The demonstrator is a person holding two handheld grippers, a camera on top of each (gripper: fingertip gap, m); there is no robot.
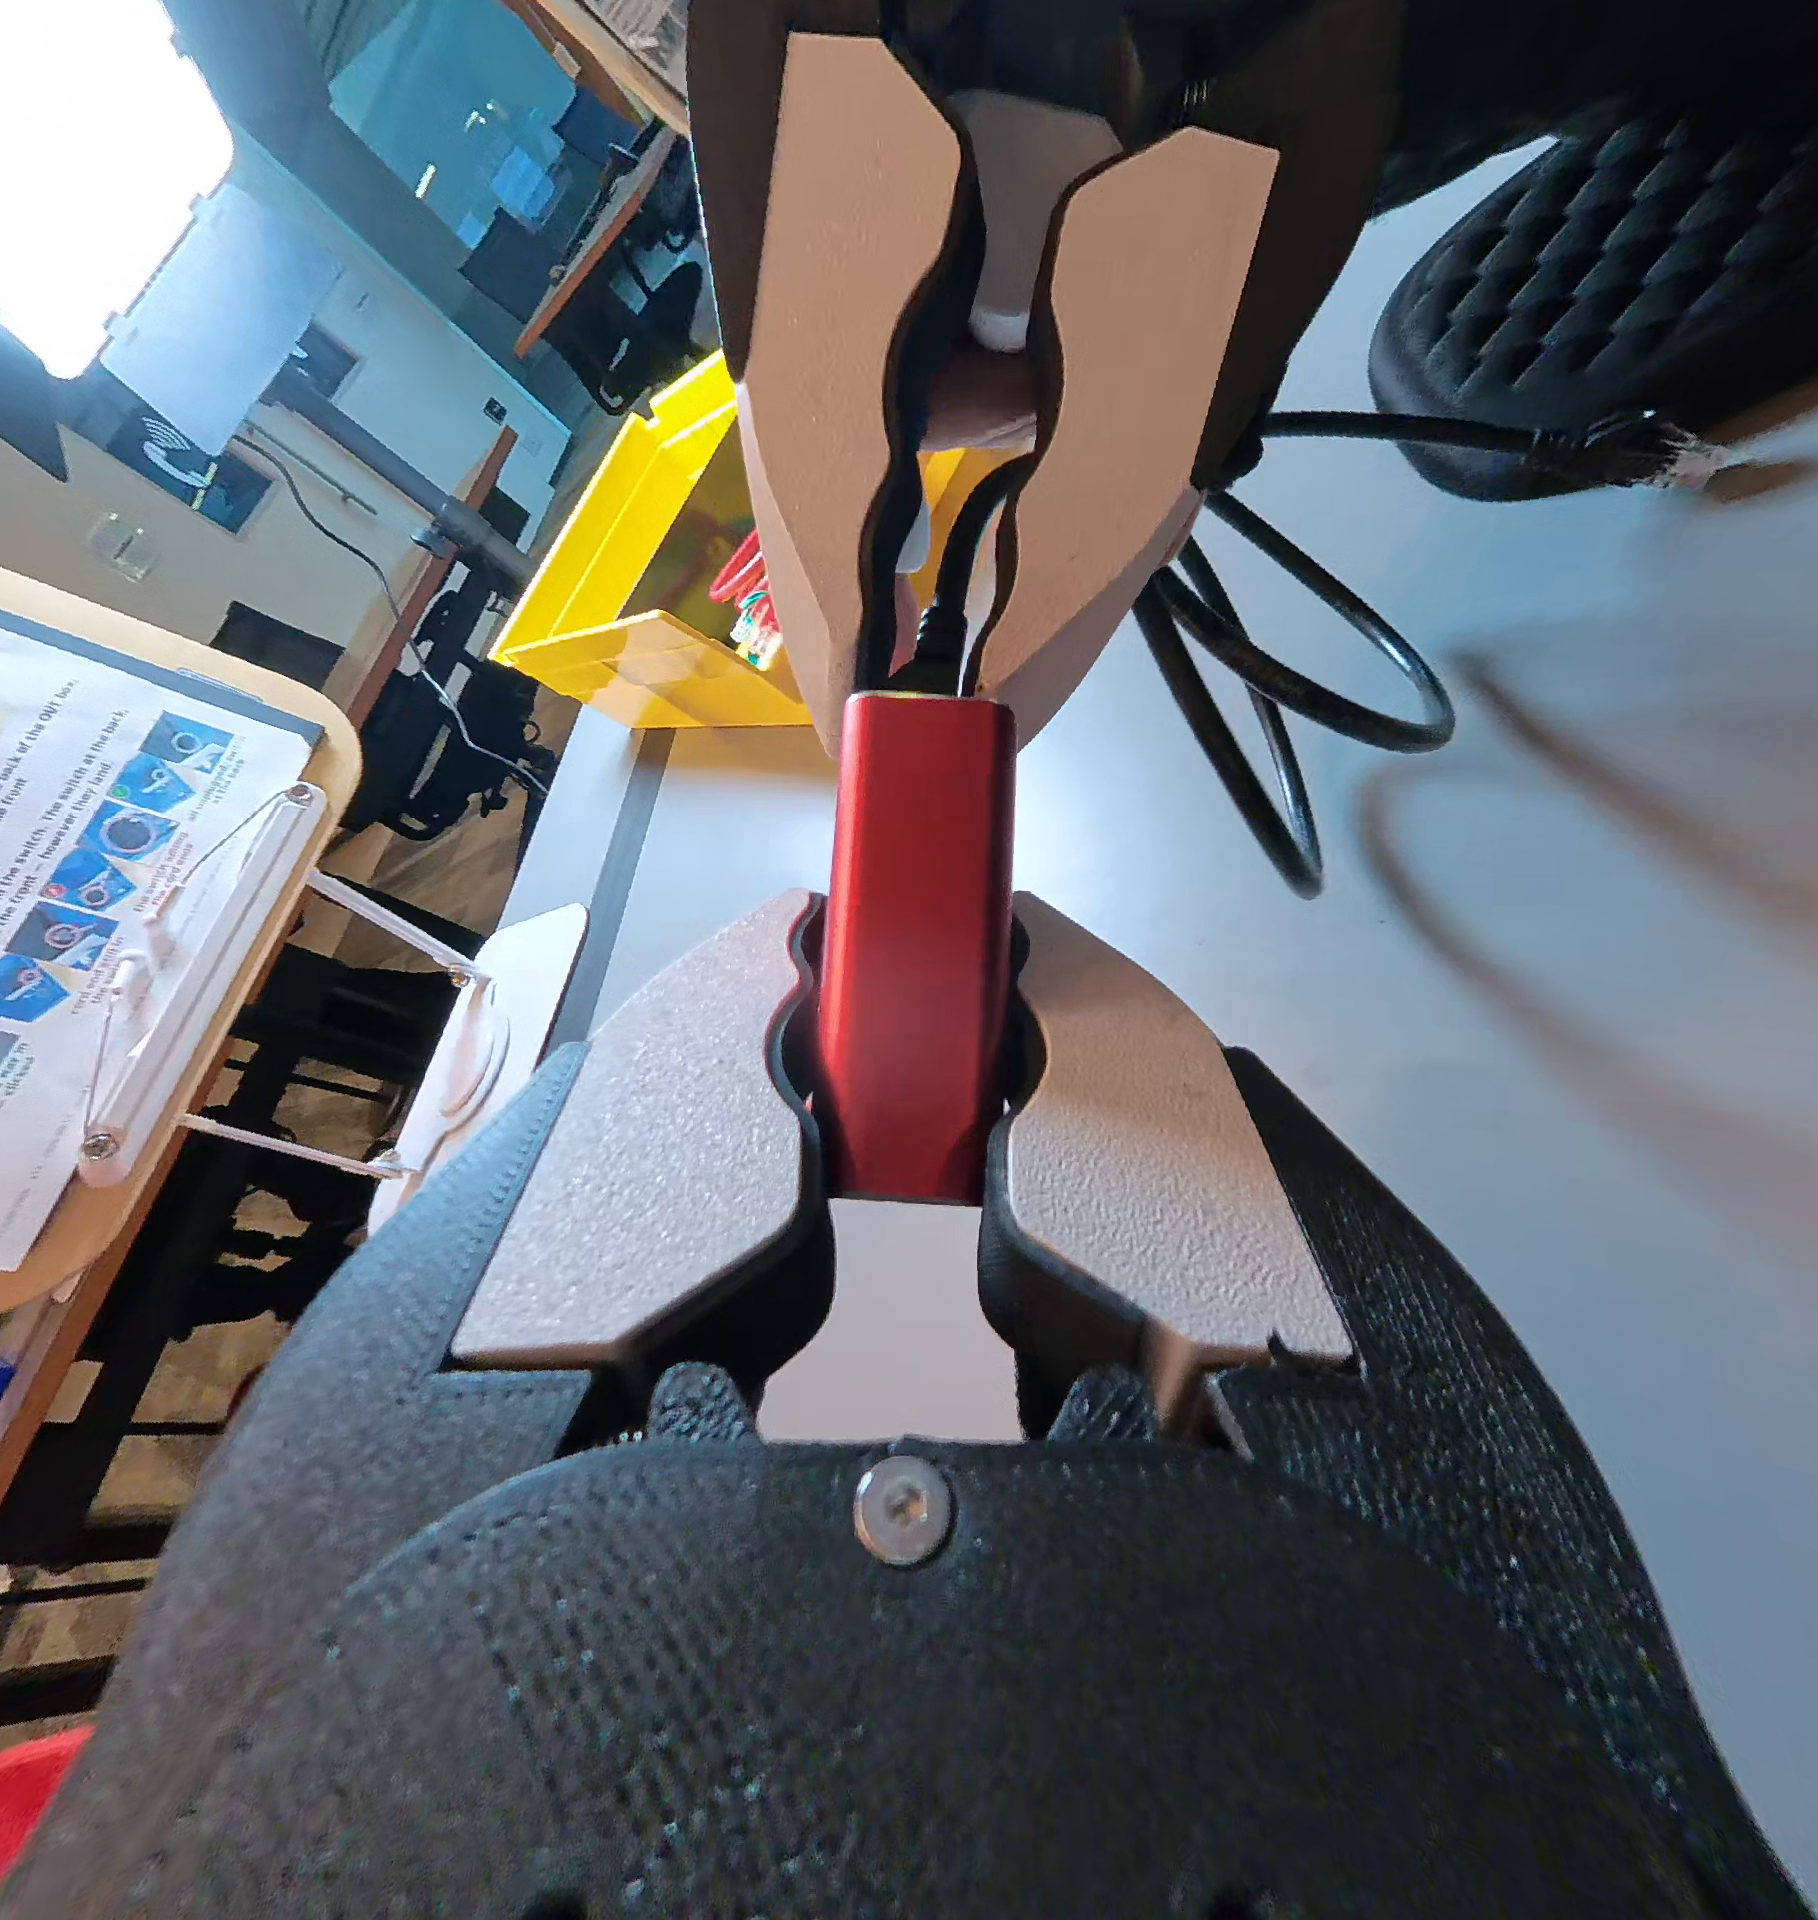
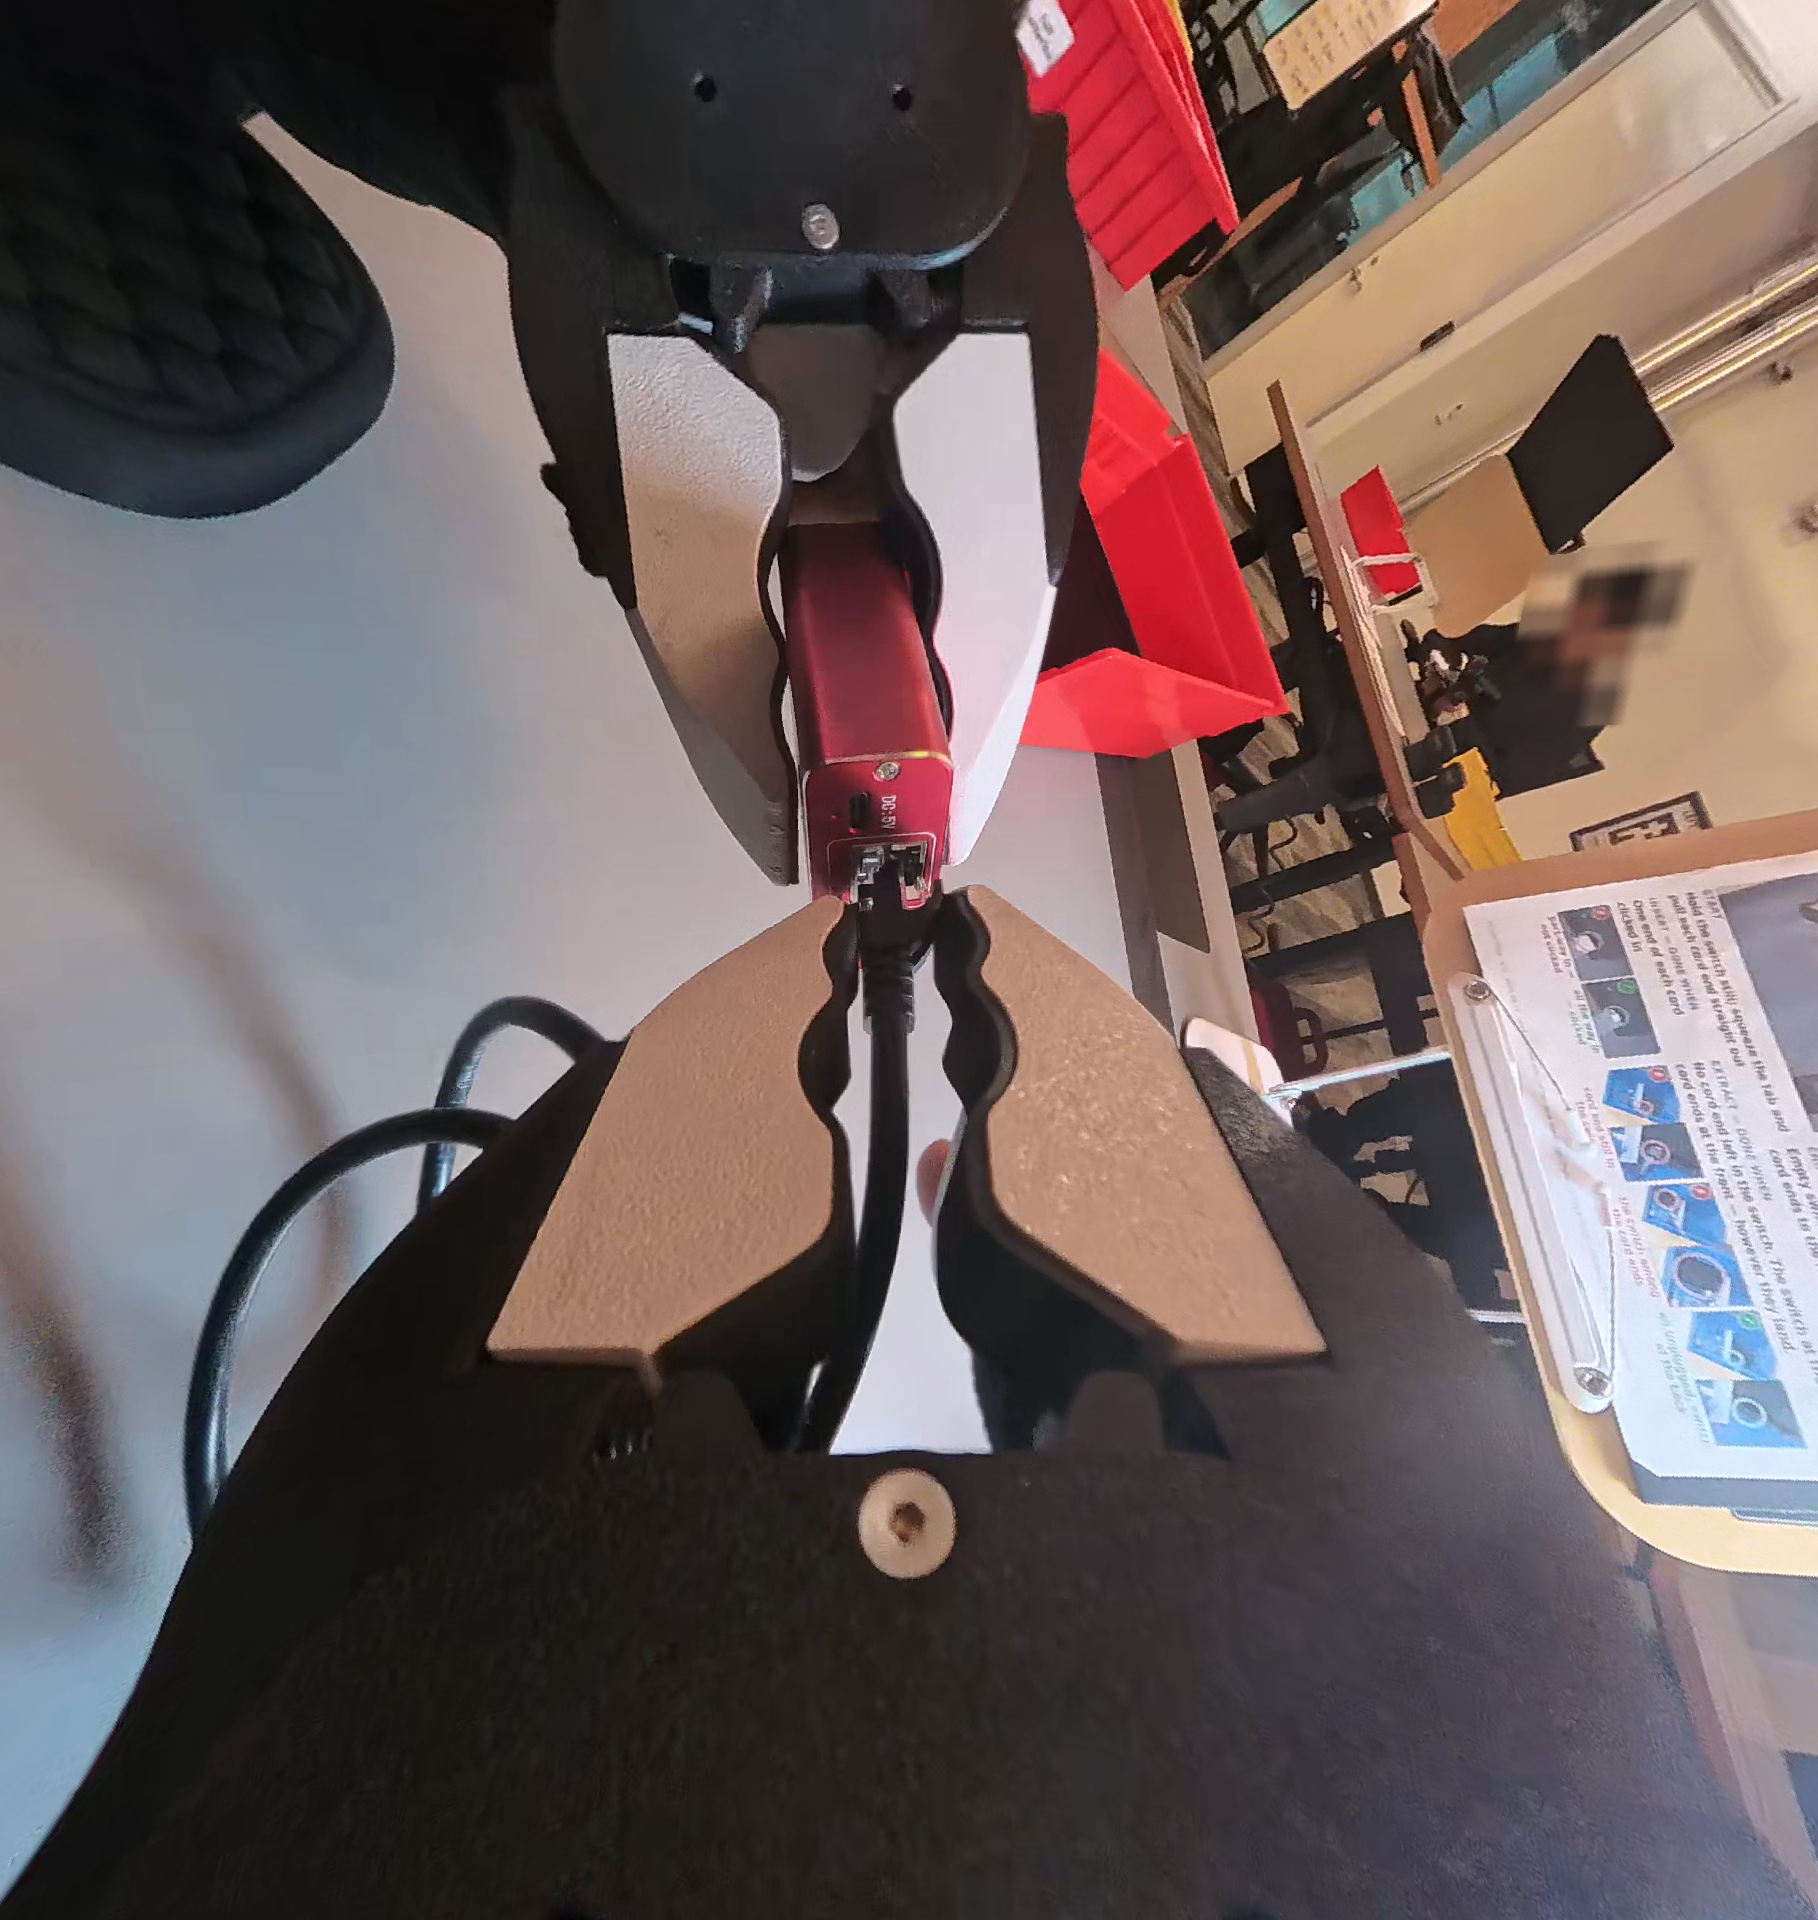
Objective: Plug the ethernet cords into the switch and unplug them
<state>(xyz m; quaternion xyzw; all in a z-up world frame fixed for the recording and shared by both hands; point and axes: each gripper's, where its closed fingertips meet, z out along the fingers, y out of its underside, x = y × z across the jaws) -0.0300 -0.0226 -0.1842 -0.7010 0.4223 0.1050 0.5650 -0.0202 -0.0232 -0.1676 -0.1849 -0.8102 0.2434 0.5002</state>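
Note:
The red switch [image 1: 920, 810] is held level above the white table [image 1: 1570, 1195] by my left gripper [image 1: 915, 925], which is shut on its near half. My right gripper [image 1: 920, 675] faces it from the far end. In the right wrist view, my right gripper [image 2: 894, 914] is shut on the plug of a black ethernet cord [image 2: 874, 1195], and the plug sits in a port on the switch's [image 2: 863, 665] end face. The left gripper [image 2: 874, 842] grips the switch behind it. The cord loops [image 1: 1289, 748] onto the table. A second cord end [image 1: 1611, 452] lies on the table.
A black mesh object [image 1: 1611, 260] lies on the table beyond the grippers. A yellow bin [image 1: 614, 582] with cords and red bins [image 2: 1154, 540] stand at the table edges. An instruction sheet on a stand [image 2: 1663, 1143] is off the table. A person [image 2: 1591, 644] sits far back. The grippers are tip to tip, or close to it. From either gripper's tips it is about 25 cm to the black mesh object [image 1: 1611, 260].

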